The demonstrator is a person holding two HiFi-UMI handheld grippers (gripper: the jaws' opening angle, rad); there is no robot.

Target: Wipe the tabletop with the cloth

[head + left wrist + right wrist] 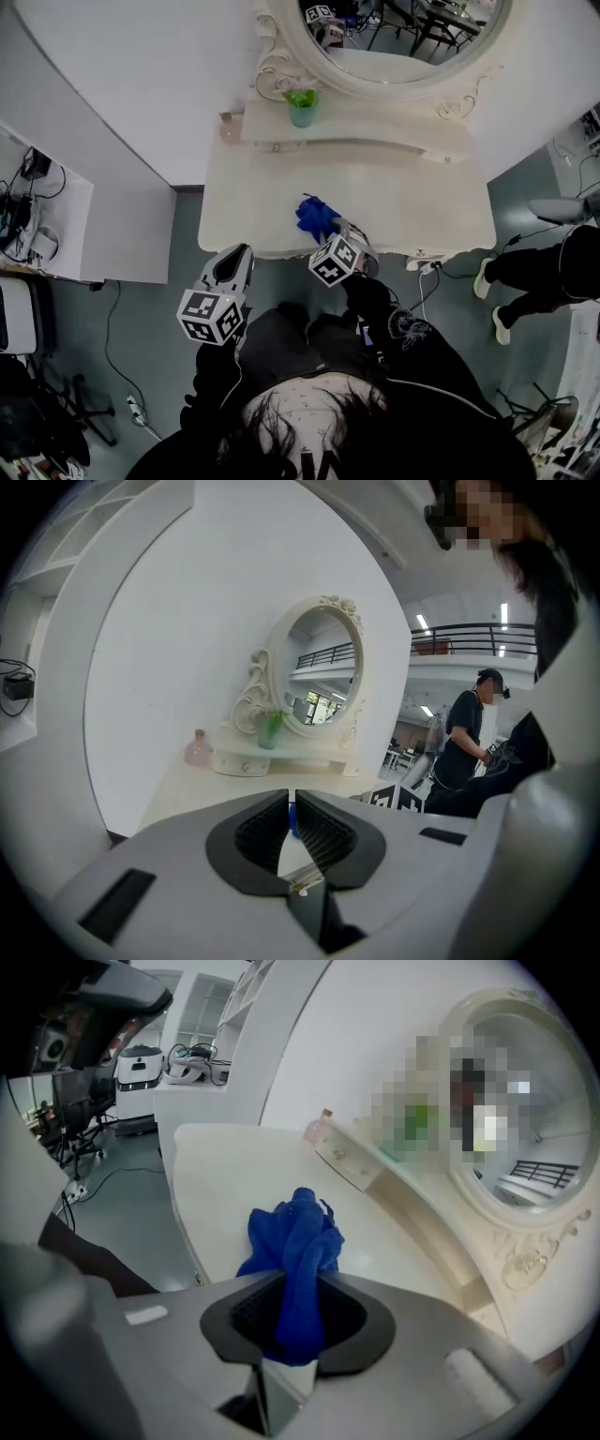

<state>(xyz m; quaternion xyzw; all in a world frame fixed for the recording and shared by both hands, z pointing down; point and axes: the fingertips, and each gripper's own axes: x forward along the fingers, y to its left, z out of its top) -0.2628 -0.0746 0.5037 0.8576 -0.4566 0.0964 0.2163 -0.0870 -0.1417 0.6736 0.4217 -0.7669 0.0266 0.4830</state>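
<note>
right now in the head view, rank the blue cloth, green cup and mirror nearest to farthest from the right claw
1. blue cloth, held in the right claw, front of table
2. green cup, on the back shelf
3. mirror, behind the cup

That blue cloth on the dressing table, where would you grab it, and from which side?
By its bunched-up near end, coming from the table's front edge. The cloth lies in a crumpled heap near that edge of the tabletop, so its gathered folds give the jaws a thick ridge to pinch. The right gripper is shut on that part.
</note>
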